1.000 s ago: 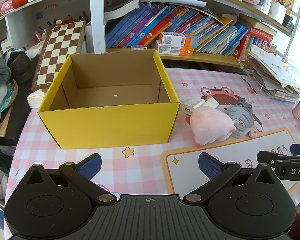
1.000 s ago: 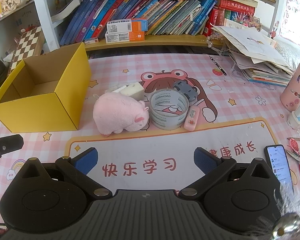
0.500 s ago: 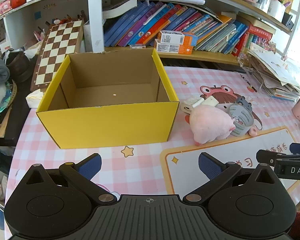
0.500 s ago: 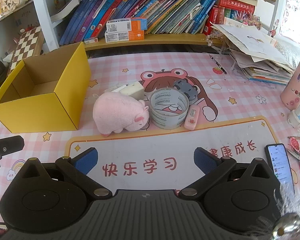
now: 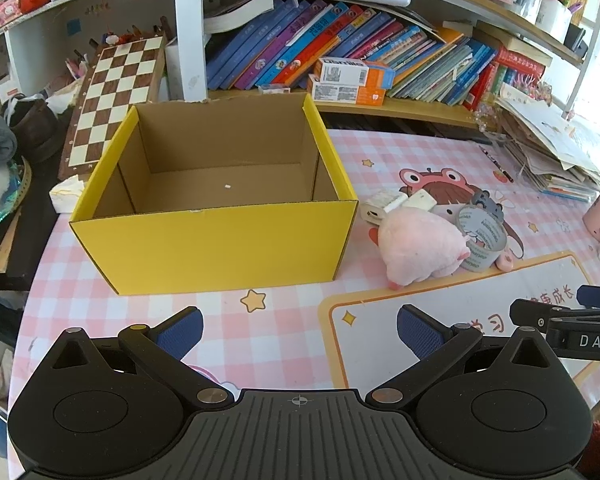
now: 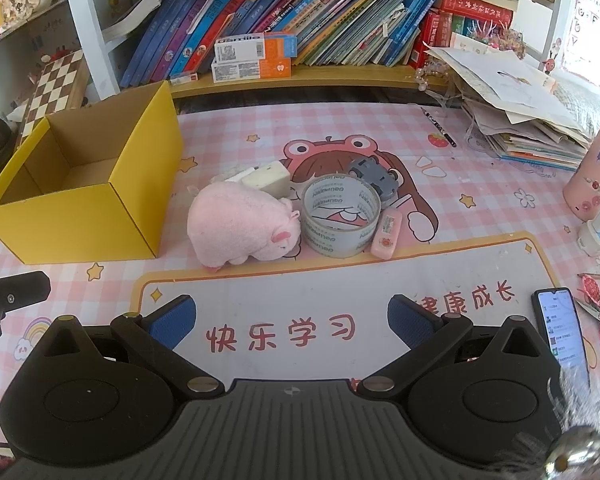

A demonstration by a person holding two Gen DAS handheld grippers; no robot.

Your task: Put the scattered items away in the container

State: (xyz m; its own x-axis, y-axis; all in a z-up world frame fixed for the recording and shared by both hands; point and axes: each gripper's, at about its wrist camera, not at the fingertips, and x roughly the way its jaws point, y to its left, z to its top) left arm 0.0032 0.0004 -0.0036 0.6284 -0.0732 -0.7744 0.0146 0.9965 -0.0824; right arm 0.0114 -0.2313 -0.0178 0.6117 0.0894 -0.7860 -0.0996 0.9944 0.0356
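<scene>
Far left there's the yellow cardboard box (image 6: 84,208), open top, nothing inside but bare cardboard; just right of it sits the pink plush pig (image 6: 242,226), near the box's corner but not touching; behind the pig is a cream block (image 6: 270,178); the pig's snout is right up against the roll of tape (image 6: 340,216); a little grey toy car (image 6: 376,176) sits behind the roll, and a pink eraser (image 6: 387,232) lies against its right side; further right, a phone (image 6: 560,324) lies on the mat. Left gripper (image 5: 300,330) has its fingers spread wide, holding nothing, hovering in front of the box; right gripper (image 6: 292,316) same deal, wide apart and empty, hovering short of the pile.
</scene>
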